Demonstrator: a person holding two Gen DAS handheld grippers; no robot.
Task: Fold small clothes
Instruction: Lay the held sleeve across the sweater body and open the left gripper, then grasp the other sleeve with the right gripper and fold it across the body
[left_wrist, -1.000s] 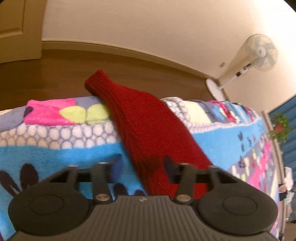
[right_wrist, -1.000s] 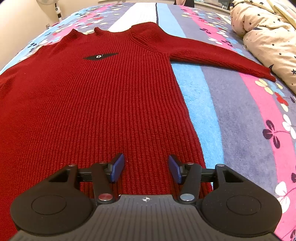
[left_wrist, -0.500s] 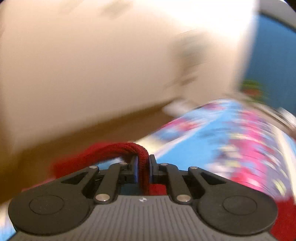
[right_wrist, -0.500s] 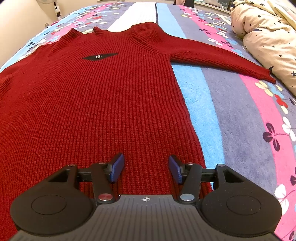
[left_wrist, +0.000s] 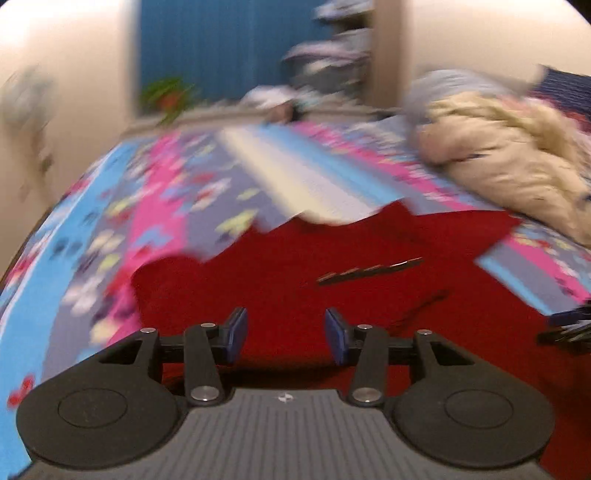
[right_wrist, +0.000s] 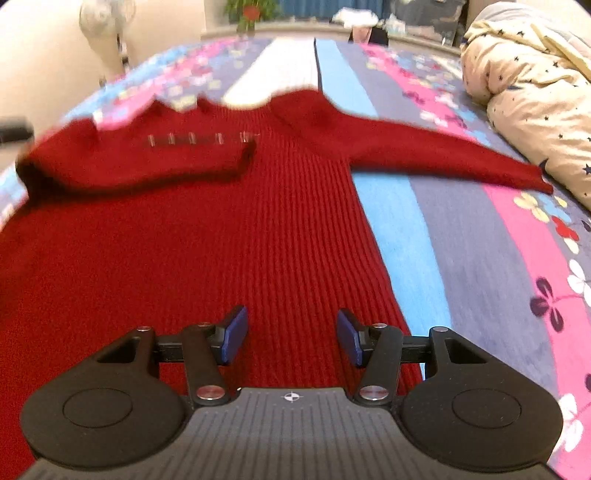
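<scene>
Knitwear like this red sweater (right_wrist: 229, 240) looks soft, floppy; grab its right sleeve (right_wrist: 443, 155), since left gripper (left_wrist: 284, 334) is opening empty, right gripper (right_wrist: 290, 334) released.

A home bedroom: patterned bedspread (right_wrist: 461, 236), bundled duvet (right_wrist: 532, 85), standing fan (right_wrist: 107, 16).

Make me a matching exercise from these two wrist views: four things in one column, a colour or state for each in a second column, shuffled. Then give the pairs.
1. sweater's left sleeve
2. sweater's right sleeve
3. duvet
4. right gripper

A. cream with dark stars
B. stretched out flat on the bedspread
C. jaws apart, nothing between them
D. folded across the sweater's chest

Pairs: 1-D, 2-B, 3-A, 4-C
</scene>
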